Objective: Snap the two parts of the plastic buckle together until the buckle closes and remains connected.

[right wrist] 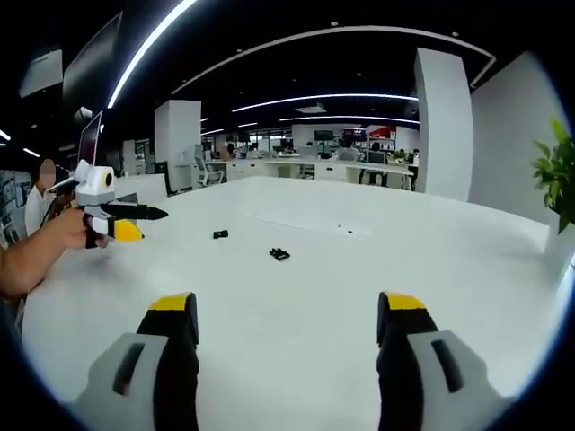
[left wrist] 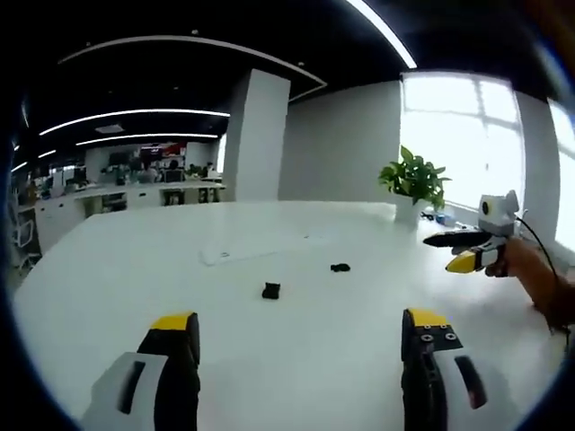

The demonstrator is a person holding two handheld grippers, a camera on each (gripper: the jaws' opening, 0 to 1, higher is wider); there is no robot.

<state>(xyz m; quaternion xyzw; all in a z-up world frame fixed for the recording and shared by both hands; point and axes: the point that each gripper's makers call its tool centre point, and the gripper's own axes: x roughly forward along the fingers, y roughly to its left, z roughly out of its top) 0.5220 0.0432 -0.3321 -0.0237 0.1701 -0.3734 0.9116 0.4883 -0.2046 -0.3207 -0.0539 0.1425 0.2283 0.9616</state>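
Looking along the left gripper (left wrist: pixel 301 337) in the left gripper view, its jaws are seen spread wide with nothing held between them. Two small black buckle parts lie apart on the white table (left wrist: pixel 108 269): the nearer buckle part (left wrist: pixel 270 290) ahead between the jaws, the farther buckle part (left wrist: pixel 340 267) beyond it to the right. A potted plant (left wrist: pixel 414 180) is set at the far edge by the window, and the right gripper (left wrist: pixel 467 251) is held up in a hand (left wrist: pixel 530 269) at the right, above the table; its opening cannot be judged from this angle.

Over in the right gripper view, the right gripper's own jaws are shown wide open and empty. The same two parts are seen from the other side, still well separated, and the left gripper is raised at the left in a hand. An office with desks shows behind, which the left gripper view shows only at its left.

Each part should probably be approached squarely and pinched by its body, leaving the mating ends free, so the prongs can be lined up with the socket.
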